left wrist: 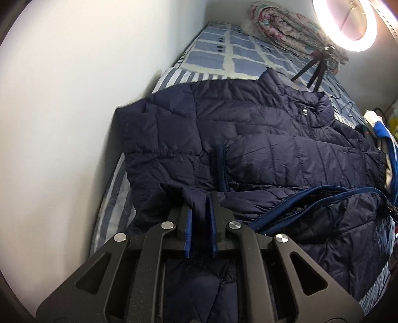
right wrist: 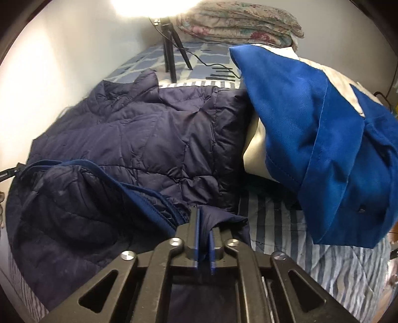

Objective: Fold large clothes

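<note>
Sitting nearest the lens, left gripper, angled down toward the bed, blue-padded fingers standing only narrowly apart, a fold of the navy quilted jacket filling the slot and appearing to touch both pads. Lying spread across the striped and checked bedcover, that jacket, collar pointing toward the far end, one sleeve folded across the chest, lower hem bunched up with its blue-trimmed edge curling over the body. Running close along one side of the bed, a pale wall.

Likewise tilting downward, right gripper, fingers nearly together, pinching a thin flap at the jacket edge, cloth draping out from between the pads. Showing bare just beside that corner, striped bedcover. Resting beside the jacket and touching its edge, a bright blue and white garment, heaped higher than the jacket; peeking in at the edge of the left wrist view too.

Standing on the bed beyond the collar, a small black tripod carrying a glowing ring light. Lying folded at the far end, a floral quilt.
</note>
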Available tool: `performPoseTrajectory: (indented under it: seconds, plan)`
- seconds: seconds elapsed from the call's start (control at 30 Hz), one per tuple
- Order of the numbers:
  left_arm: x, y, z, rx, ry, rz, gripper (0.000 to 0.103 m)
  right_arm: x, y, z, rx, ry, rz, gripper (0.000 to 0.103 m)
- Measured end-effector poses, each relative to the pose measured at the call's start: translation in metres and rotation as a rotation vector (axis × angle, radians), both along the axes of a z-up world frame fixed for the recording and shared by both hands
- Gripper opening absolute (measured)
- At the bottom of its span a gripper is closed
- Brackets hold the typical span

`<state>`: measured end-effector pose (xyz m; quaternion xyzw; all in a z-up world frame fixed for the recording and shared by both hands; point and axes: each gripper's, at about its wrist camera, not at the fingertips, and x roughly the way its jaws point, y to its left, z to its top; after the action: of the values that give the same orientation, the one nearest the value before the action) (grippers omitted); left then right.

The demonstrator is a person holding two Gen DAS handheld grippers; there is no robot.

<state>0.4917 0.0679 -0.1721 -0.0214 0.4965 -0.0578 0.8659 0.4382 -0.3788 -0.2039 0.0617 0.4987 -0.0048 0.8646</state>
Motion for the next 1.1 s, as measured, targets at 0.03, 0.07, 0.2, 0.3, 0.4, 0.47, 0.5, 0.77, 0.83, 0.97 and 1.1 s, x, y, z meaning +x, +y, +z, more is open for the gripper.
performPoseTrajectory:
  seconds: [0.03, 0.07, 0.2, 0.3, 0.4, 0.47, 0.5, 0.77, 0.83, 0.97, 1.1]
  plan:
    - [0.0, 0.002, 0.008, -0.008, -0.006, -0.011, 0.022, -0.002, -0.004, 0.002, 0.029, -0.005, 0.007, 0.012]
    - [-0.001, 0.003, 0.015, -0.016, -0.012, -0.014, 0.028, -0.005, -0.008, 0.003, 0.052, -0.009, 0.013, 0.012]
    - [-0.005, 0.007, 0.043, -0.037, -0.045, -0.045, 0.034, -0.018, -0.018, 0.016, 0.105, -0.044, 0.042, 0.021]
    - [-0.006, 0.007, 0.052, -0.028, -0.051, -0.065, 0.044, -0.03, -0.03, 0.024, 0.169, -0.079, 0.026, 0.053]
    - [-0.004, 0.014, 0.05, -0.037, -0.051, -0.037, 0.068, -0.038, -0.041, 0.03, 0.204, -0.125, -0.002, 0.07]
    - [-0.005, 0.02, 0.052, -0.031, -0.072, -0.02, 0.068, -0.044, -0.044, 0.033, 0.206, -0.141, -0.005, 0.07]
    - [-0.008, 0.021, 0.054, -0.009, -0.1, -0.033, 0.068, -0.046, -0.043, 0.033, 0.186, -0.144, 0.002, 0.07]
    - [-0.003, 0.005, 0.011, 0.168, -0.037, -0.171, 0.068, -0.04, -0.03, 0.015, 0.077, -0.125, 0.051, 0.067]
    - [0.007, 0.007, 0.001, 0.157, -0.028, -0.154, 0.068, -0.033, -0.027, 0.011, 0.068, -0.12, 0.05, 0.067]
    - [0.025, 0.005, -0.012, 0.15, -0.032, -0.14, 0.068, -0.019, -0.018, 0.004, 0.015, -0.097, 0.069, 0.062]
    - [0.029, -0.006, -0.023, 0.176, -0.033, -0.177, 0.05, -0.013, -0.015, -0.001, -0.006, -0.074, 0.075, 0.04]
